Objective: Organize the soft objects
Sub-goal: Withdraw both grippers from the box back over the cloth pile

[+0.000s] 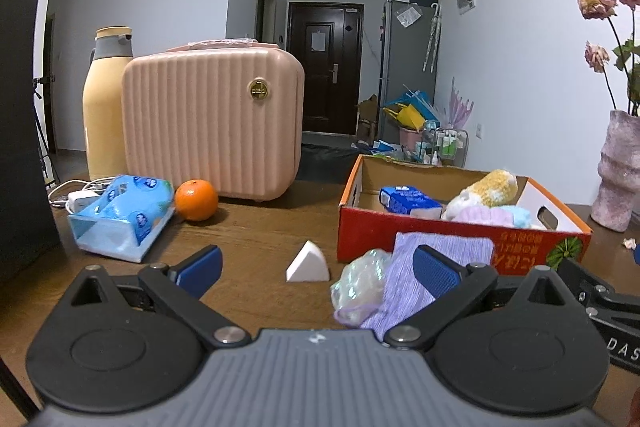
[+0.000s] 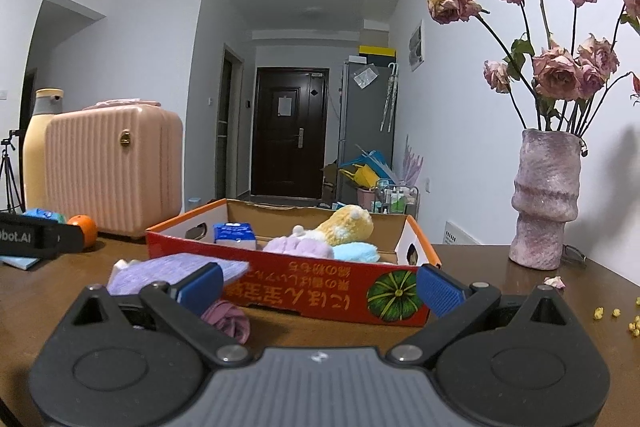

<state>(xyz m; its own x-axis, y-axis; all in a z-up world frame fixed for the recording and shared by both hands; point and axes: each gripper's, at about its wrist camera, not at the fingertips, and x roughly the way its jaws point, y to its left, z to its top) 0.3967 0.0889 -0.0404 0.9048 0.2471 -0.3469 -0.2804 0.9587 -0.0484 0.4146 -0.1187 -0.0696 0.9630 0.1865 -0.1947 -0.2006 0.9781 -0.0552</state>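
The left gripper [image 1: 318, 267] is wide open, holding nothing. A white wedge [image 1: 308, 263] sits between its fingers. The purple cloth [image 1: 424, 279] lies by its right finger, touching the red box [image 1: 520, 251]. The right gripper [image 2: 320, 287] is open too, facing that box.

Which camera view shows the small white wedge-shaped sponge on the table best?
The left wrist view shows it best: the white wedge sponge lies in full view on the table, ahead between the open fingers of the left gripper. In the right wrist view only a corner shows behind the purple cloth.
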